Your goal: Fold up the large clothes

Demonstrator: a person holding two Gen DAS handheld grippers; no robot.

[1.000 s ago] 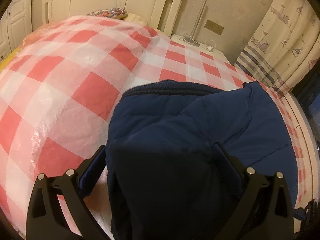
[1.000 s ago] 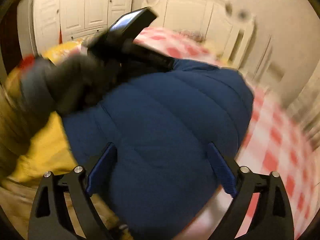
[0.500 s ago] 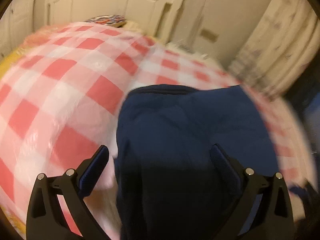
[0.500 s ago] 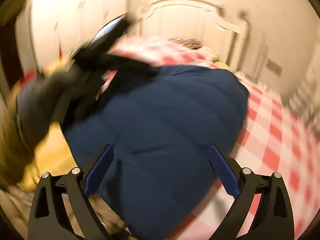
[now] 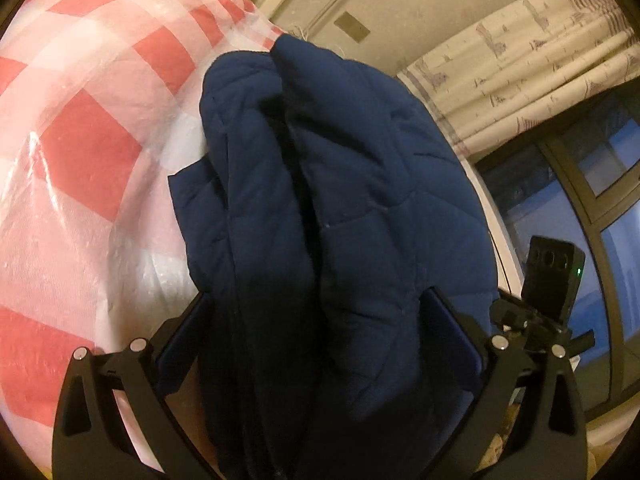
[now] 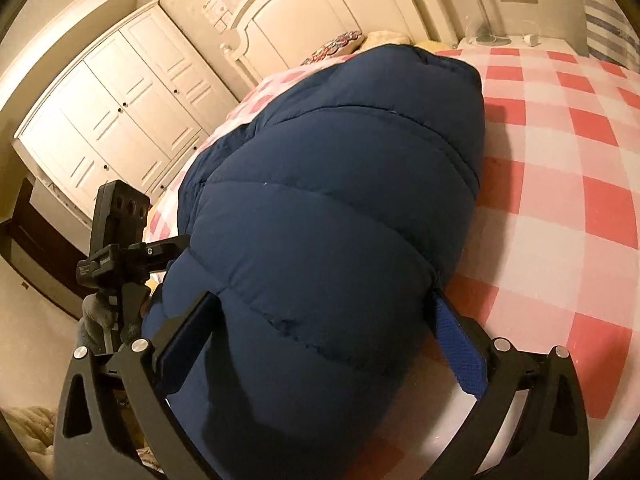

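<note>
Navy quilted jacket is seen bundled into a thick roll, lying on a bed covered by a red-and-white checked sheet. The right gripper is set around the near end of the roll; its 2 fingers are spread very wide and are opening, with the padded fabric filling the gap between them. The left gripper is likewise placed astride folded layers of the jacket, fingers spread wide; whether its pads press the fabric cannot be told. A white headboard and a white wardrobe are seen beyond, and a patterned curtain hangs beside a dark window.
</note>
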